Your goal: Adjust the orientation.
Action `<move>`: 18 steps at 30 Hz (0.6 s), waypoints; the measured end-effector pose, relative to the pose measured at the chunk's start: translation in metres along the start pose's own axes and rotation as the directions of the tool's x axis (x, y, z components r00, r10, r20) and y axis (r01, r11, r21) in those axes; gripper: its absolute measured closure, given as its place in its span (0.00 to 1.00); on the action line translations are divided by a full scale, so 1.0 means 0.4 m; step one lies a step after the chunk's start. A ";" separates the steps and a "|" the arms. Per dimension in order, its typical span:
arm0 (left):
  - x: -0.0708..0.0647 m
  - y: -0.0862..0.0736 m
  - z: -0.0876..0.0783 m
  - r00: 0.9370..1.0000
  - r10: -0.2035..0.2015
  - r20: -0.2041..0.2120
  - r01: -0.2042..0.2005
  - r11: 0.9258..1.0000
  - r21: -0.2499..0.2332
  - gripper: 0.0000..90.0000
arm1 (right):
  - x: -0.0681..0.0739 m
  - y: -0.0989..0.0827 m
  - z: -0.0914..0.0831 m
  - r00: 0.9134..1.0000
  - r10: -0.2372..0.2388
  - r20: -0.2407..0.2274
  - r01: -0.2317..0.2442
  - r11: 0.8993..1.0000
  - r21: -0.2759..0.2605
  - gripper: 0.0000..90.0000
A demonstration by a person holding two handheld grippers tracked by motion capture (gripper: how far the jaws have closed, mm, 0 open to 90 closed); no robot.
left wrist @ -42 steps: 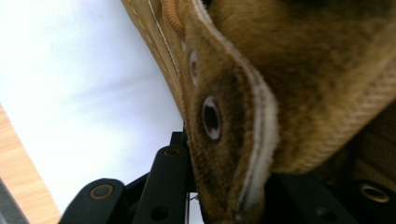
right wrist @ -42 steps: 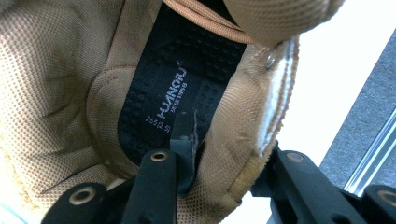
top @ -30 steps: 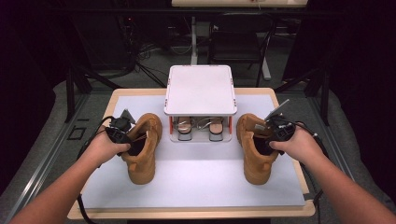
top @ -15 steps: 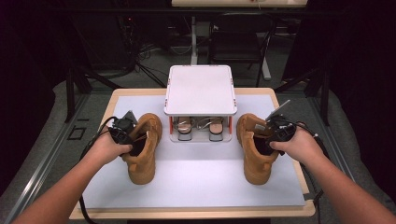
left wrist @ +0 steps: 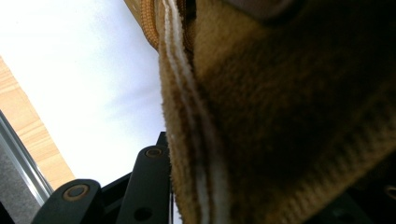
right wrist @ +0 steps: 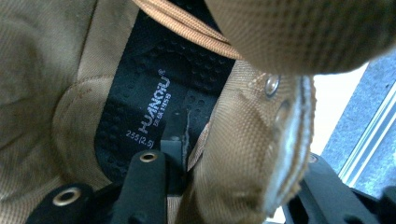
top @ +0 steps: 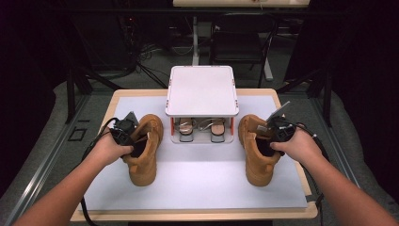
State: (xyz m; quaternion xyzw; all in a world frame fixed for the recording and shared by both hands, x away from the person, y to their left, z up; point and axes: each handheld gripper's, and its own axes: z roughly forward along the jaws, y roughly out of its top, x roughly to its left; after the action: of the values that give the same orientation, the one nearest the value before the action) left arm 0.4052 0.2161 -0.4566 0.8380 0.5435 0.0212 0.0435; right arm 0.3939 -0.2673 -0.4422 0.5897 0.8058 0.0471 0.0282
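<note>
Two tan boots stand on a white mat [top: 197, 181], toes toward me. My left gripper [top: 133, 141] holds the left boot [top: 143, 162] by its collar. In the left gripper view the padded collar wall [left wrist: 261, 116] fills the gap beside one black finger [left wrist: 152, 179]. My right gripper [top: 266, 137] sits at the collar of the right boot [top: 258, 162]. One finger [right wrist: 147, 184] reaches inside over the black insole [right wrist: 149, 102], and the other stays outside. Its jaws have just been closing, and the collar wall [right wrist: 243, 177] is pinched between them.
A white-topped low rack [top: 201, 89] stands at the back middle of the mat, with a pair of sandals [top: 187, 129] under it. The wooden table edge [top: 188, 215] runs along the front. Chairs and cables sit on the dark floor beyond.
</note>
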 end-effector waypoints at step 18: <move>-0.001 0.003 0.003 1.000 -0.011 -0.005 0.011 1.000 0.016 0.77 | -0.001 0.008 0.025 0.998 0.057 0.004 -0.057 0.997 0.042 0.81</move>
State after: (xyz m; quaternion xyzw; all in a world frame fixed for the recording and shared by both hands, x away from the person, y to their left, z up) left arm 0.4064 0.2153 -0.4576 0.8353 0.5484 0.0185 0.0355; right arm 0.3982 -0.2663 -0.4517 0.6129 0.7894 0.0303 0.0154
